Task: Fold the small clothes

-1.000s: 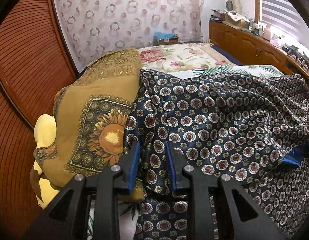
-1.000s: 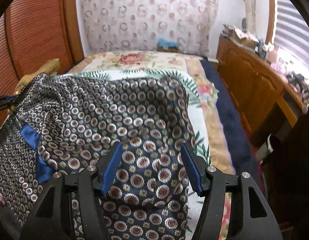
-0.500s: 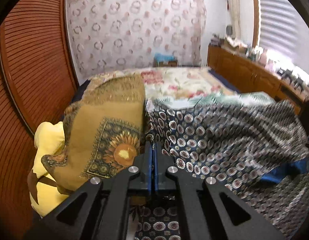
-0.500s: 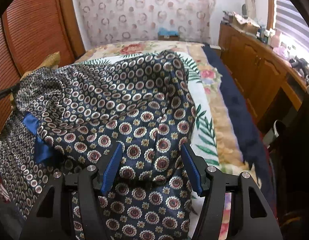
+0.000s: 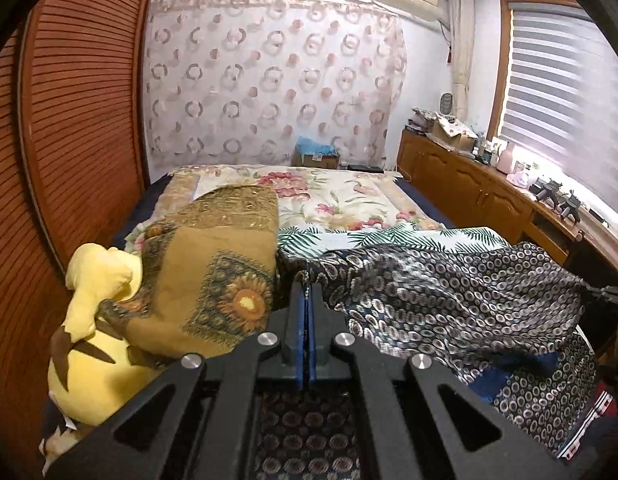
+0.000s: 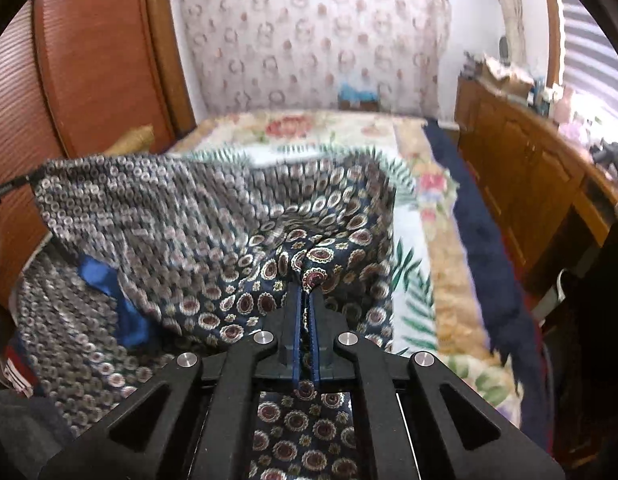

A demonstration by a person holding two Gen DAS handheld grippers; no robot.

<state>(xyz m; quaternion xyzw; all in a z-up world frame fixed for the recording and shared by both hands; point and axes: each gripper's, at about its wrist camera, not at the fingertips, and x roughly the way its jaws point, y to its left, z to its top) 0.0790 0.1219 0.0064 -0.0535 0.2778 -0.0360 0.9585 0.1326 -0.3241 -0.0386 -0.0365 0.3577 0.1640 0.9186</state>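
A navy garment (image 5: 449, 292) printed with round medallions hangs stretched between my two grippers above the bed. My left gripper (image 5: 307, 288) is shut, pinching one edge of the cloth beside the mustard pillow. In the right wrist view my right gripper (image 6: 307, 286) has its jaws closing tight on a raised fold of the same garment (image 6: 169, 216), and the pads press on it. A bright blue lining patch (image 6: 109, 280) shows under the sagging cloth. Each gripper appears in the other's view, the right gripper (image 5: 607, 294) at the cloth's far right and the left gripper (image 6: 5, 190) at its far left.
The bed (image 5: 341, 200) has a floral cover with a palm-leaf sheet (image 6: 413, 280) near me. A mustard sunflower pillow (image 5: 213, 280) and a yellow plush toy (image 5: 89, 320) lie at the left by the wooden slatted door (image 5: 69, 140). A wooden sideboard (image 5: 489, 196) runs along the right.
Both grippers went from open to shut on the garment, the left first and then the right. Both have risen, and the cloth now hangs lifted and stretched between them.
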